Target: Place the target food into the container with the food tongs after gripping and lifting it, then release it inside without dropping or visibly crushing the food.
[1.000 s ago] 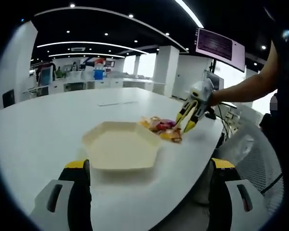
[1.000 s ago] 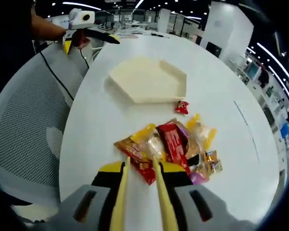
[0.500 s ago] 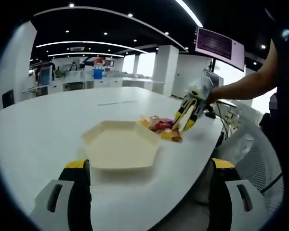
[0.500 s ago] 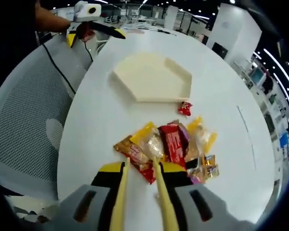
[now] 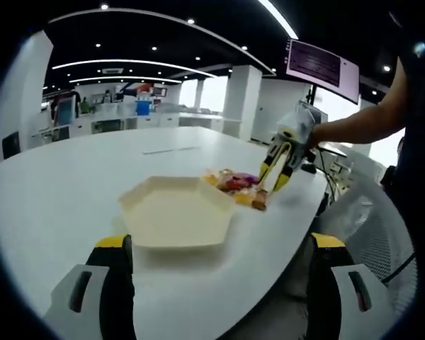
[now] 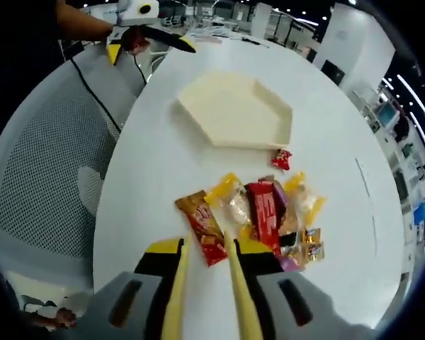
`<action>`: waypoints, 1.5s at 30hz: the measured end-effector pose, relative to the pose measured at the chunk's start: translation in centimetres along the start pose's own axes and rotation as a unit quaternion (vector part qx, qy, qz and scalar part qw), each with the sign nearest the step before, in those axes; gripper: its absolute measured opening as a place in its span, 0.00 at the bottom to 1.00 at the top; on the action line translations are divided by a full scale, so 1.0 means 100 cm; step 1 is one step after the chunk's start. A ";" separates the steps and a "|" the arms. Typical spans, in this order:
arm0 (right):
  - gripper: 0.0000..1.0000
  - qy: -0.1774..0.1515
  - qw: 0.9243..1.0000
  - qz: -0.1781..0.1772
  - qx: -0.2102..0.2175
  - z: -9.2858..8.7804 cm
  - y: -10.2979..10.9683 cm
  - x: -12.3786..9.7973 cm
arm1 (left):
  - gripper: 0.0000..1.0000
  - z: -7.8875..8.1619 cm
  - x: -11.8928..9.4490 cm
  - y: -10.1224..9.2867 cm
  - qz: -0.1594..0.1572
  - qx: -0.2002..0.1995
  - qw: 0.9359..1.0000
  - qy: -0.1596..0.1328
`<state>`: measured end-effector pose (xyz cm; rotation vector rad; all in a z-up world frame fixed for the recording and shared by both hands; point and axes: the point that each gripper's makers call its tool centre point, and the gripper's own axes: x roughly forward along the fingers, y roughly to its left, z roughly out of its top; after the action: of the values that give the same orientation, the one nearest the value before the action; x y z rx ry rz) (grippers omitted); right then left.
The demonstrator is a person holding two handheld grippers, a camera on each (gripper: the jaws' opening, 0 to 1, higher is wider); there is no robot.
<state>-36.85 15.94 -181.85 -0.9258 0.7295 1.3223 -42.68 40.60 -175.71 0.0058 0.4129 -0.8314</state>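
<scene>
Snack pile [image 6: 265, 216] just beyond tong tips of right hand-held gripper [image 6: 207, 244], slightly parted, nothing held.

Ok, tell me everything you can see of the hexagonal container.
The container is a shallow, cream-coloured hexagonal tray with low upright walls and a flat floor; it looks like plastic or pulp. It sits flat on the white table and looks empty inside. The pile of wrapped snacks lies beside it; a small red sweet lies just off one wall. In the left gripper view it lies ahead of the jaws, untouched by either gripper.
</scene>
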 end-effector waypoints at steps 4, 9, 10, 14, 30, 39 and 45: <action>0.28 0.002 1.000 0.009 -0.014 0.002 -0.002 0.007 | 1.00 -0.001 0.000 0.000 -0.001 0.000 1.000 0.002; 0.26 0.018 1.000 0.017 -0.017 -0.005 0.001 0.017 | 1.00 -0.001 0.000 0.000 0.000 -0.002 1.000 0.002; 0.26 0.010 1.000 0.015 -0.001 -0.003 -0.001 0.016 | 1.00 -0.001 0.000 0.000 0.000 -0.002 1.000 0.002; 0.23 0.019 0.999 0.014 0.047 -0.008 0.002 0.014 | 1.00 0.000 0.000 0.001 0.000 -0.003 1.000 0.001; 0.22 0.006 0.994 -0.001 0.106 0.006 -0.002 -0.009 | 1.00 -0.003 0.000 0.008 0.014 -0.003 1.000 0.006; 0.22 0.000 0.993 -0.028 0.116 0.018 -0.020 -0.028 | 1.00 -0.004 -0.001 0.010 0.027 0.030 0.999 0.014; 0.22 -0.001 0.992 -0.040 0.116 0.026 -0.028 -0.037 | 1.00 -0.004 -0.002 0.013 0.033 0.028 0.999 0.013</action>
<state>-34.72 16.51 -176.99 -0.7582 0.8181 1.1403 -42.00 41.68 -176.16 0.0824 0.4108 -0.7787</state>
